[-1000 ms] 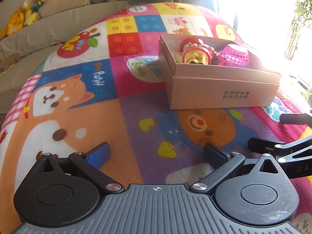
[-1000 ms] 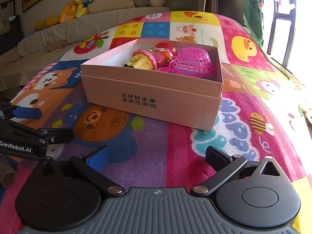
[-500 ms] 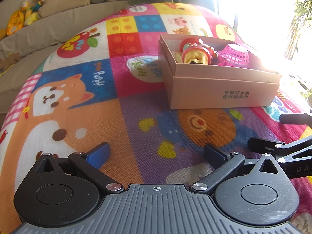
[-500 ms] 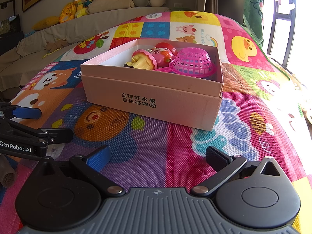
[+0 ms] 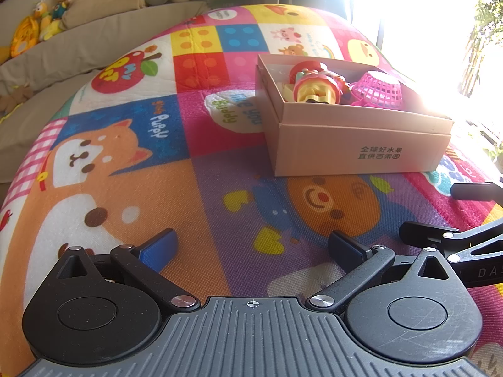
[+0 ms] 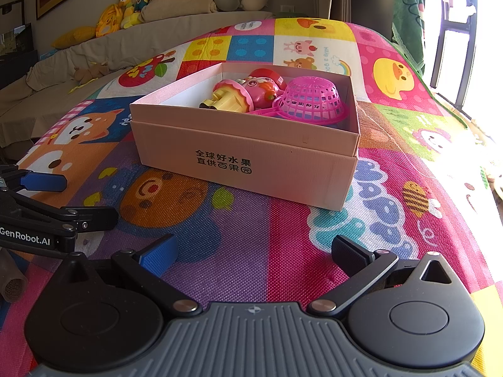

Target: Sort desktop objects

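Toys point(image 6: 248, 92) & pink basket point(image 6: 311, 100) in box point(image 6: 245, 157)

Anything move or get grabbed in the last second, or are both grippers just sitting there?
Nothing visibly changed. The left gripper and right gripper stay low over the play mat, jaws open and empty. The pink box sits where it was, with the pink basket and toys inside.

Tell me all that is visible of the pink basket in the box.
The pink basket looks like moulded plastic with a lattice wall. It lies upside down, rim low, in the open cardboard box at its right end, beside the red and yellow toy. A flat pink handle sticks out leftward. No gripper touches it.
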Available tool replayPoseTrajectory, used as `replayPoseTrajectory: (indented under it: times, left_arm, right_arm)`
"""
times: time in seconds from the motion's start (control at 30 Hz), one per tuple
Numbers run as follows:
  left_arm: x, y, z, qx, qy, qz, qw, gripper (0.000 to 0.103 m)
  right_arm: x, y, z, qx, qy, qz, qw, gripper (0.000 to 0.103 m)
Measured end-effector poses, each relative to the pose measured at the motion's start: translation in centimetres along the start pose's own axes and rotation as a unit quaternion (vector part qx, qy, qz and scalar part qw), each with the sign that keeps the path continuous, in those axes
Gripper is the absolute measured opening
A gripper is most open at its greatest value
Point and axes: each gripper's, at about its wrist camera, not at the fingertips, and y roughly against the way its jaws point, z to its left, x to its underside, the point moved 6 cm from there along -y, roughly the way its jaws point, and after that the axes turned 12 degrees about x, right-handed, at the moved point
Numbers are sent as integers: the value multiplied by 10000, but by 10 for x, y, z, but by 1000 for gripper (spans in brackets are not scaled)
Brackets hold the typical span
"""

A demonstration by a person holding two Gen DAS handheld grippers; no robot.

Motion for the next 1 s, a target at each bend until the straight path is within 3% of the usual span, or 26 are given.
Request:
replayPoseTrajectory:
  times: [1.0]
  left_arm:
    - [-1,-2,0,-41,74,70,9999,103]
  right_arm:
    - [0,0,0,0,0,0,10000,103]
